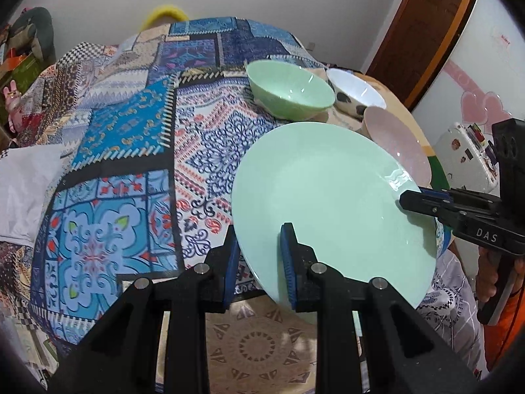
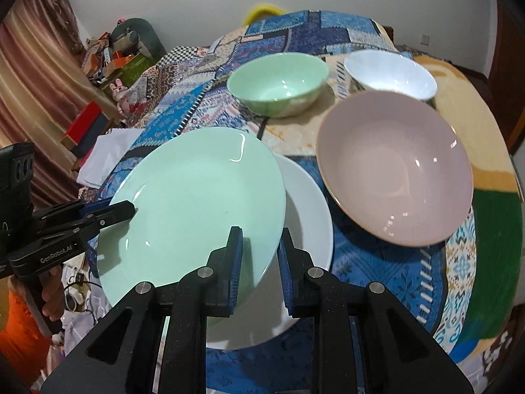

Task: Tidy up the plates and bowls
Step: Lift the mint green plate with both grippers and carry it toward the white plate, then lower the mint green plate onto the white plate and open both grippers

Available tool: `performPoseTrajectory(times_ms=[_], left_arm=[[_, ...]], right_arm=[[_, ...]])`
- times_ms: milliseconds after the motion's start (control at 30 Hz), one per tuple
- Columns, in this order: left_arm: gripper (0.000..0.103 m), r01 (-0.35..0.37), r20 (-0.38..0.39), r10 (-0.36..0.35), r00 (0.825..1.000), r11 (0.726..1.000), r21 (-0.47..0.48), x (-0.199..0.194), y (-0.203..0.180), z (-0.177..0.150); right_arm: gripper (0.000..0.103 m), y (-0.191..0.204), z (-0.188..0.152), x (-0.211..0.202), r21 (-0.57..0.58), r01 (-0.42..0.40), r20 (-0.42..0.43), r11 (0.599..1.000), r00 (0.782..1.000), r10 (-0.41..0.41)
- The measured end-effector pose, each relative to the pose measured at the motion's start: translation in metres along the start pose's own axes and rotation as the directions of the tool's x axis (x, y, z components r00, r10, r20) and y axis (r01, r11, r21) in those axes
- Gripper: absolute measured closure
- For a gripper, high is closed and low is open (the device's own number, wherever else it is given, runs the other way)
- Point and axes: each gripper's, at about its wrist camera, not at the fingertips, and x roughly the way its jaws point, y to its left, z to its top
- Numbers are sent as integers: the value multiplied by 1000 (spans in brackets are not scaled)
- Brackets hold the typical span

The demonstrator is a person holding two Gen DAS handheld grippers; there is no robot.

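A mint green plate (image 1: 328, 197) (image 2: 197, 203) is held tilted above the table by both grippers. My left gripper (image 1: 259, 262) is shut on its near edge; it also shows in the right wrist view (image 2: 124, 211) at the plate's left rim. My right gripper (image 2: 259, 262) is shut on the plate's right edge; it shows in the left wrist view (image 1: 410, 198). A white plate (image 2: 308, 216) lies under the green plate. A pink bowl (image 2: 393, 170) (image 1: 397, 144), a green bowl (image 2: 279, 78) (image 1: 288, 88) and a white bowl (image 2: 390, 70) (image 1: 357, 90) stand behind.
A patterned blue patchwork cloth (image 1: 131, 151) covers the table (image 2: 377, 272). A white cloth (image 1: 26, 184) lies at the left edge. A white fridge (image 1: 472, 65) and a door (image 1: 426, 23) stand at the right. Clutter (image 2: 108, 55) sits beyond the table.
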Motion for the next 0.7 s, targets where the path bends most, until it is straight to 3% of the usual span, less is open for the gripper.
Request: performPoseTrajectory(times_ms=[700], left_arm=[[80, -27, -79, 29, 996, 999, 20, 39, -9, -3]], right_arm=[[84, -19, -20, 7, 63, -5, -35, 998, 999, 7]])
